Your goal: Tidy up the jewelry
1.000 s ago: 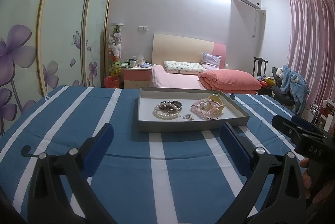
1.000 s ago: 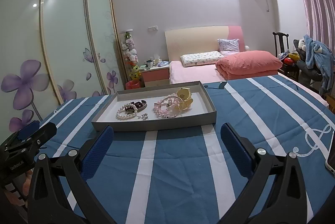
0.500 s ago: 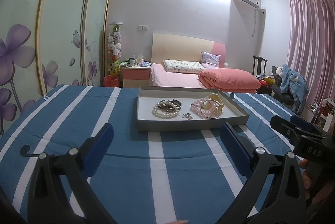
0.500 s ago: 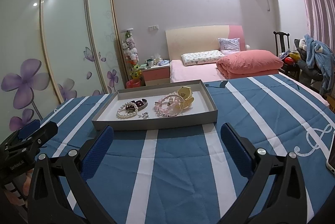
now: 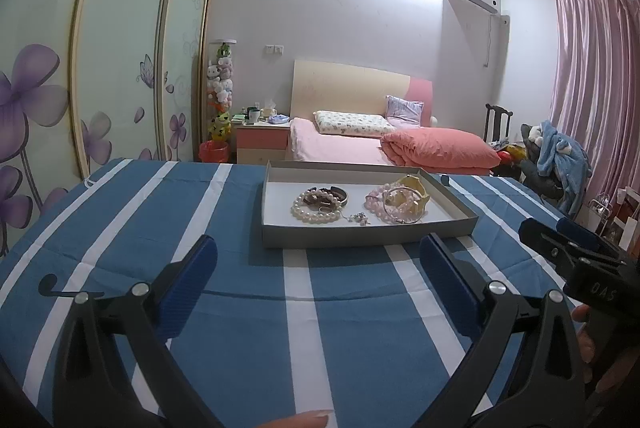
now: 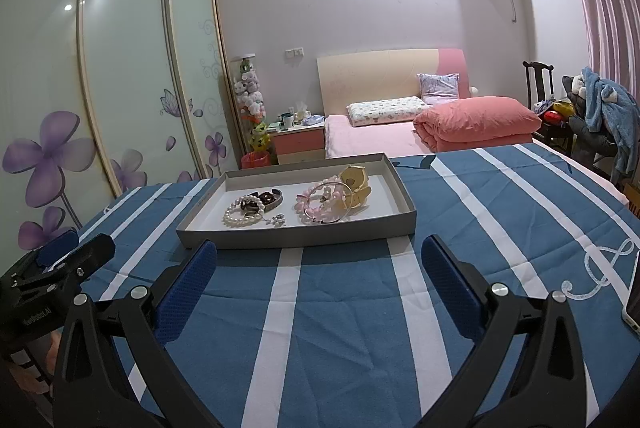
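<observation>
A shallow grey tray (image 5: pixel 360 234) (image 6: pixel 304 238) sits on a blue-and-white striped cloth. In it lie a white pearl bracelet (image 5: pixel 310 214) (image 6: pixel 240 218), a dark bead bracelet (image 5: pixel 332 195) (image 6: pixel 266 199), a pink bead bracelet with a metal bangle (image 5: pixel 386 206) (image 6: pixel 324 204), a yellow piece (image 5: pixel 412 188) (image 6: pixel 354 184) and a small silver charm (image 5: pixel 360 217) (image 6: pixel 277 220). My left gripper (image 5: pixel 318 256) is open and empty, just short of the tray's front wall. My right gripper (image 6: pixel 318 256) is open and empty, also just short of the tray.
The striped cloth (image 5: pixel 200 212) (image 6: pixel 500 228) covers the table. A phone edge (image 6: pixel 632 304) lies at the right. The right gripper shows at the right of the left wrist view (image 5: pixel 568 256); the left gripper shows at the left of the right wrist view (image 6: pixel 60 264). A bed and wardrobe stand behind.
Both grippers have edged slightly closer to the tray. Both stay open; the jewelry has not moved.
</observation>
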A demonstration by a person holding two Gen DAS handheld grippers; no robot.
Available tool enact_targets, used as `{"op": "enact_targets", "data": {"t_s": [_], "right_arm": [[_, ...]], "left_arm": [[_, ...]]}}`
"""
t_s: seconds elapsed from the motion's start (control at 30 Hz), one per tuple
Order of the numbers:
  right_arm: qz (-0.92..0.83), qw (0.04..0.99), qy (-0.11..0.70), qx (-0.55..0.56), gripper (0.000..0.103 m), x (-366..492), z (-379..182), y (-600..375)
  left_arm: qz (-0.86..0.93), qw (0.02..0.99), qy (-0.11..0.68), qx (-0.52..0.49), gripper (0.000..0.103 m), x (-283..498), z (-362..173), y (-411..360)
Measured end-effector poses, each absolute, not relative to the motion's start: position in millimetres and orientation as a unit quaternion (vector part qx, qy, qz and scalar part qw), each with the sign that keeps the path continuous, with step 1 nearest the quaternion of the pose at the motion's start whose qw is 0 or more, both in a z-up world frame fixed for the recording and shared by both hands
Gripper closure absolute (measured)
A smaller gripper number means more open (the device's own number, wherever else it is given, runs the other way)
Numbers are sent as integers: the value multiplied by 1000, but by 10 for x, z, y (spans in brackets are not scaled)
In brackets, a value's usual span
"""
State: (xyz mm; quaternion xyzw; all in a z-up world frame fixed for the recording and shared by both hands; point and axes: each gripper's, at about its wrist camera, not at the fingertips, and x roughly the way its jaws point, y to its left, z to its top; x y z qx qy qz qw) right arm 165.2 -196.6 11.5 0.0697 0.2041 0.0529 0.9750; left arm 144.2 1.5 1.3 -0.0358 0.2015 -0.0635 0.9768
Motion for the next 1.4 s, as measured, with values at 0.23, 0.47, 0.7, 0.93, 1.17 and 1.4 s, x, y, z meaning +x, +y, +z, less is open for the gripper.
{"op": "enact_targets", "data": {"t_s": [0.23,0.47,0.7,0.93,1.17,1.4], "right_arm": [[54,975,205,68,2,1648,114,-1960],[54,975,205,69,2,1644,114,-1957],[56,975,203,69,2,1626,131,-1959],[56,975,203,69,2,1625,136,-1964],[56,975,204,69,2,1622,136,-1966],[56,975,203,69,2,1619,135,-1967]], "left_arm": [[-62,977,203,-36,4,1443,16,11],[-62,976,204,-36,4,1447,4,20],[-59,976,205,-35,4,1451,-13,21],[-59,977,204,-34,4,1432,-12,20],[-59,976,204,-35,4,1437,-3,20],[-59,976,205,-34,4,1434,0,18]]}}
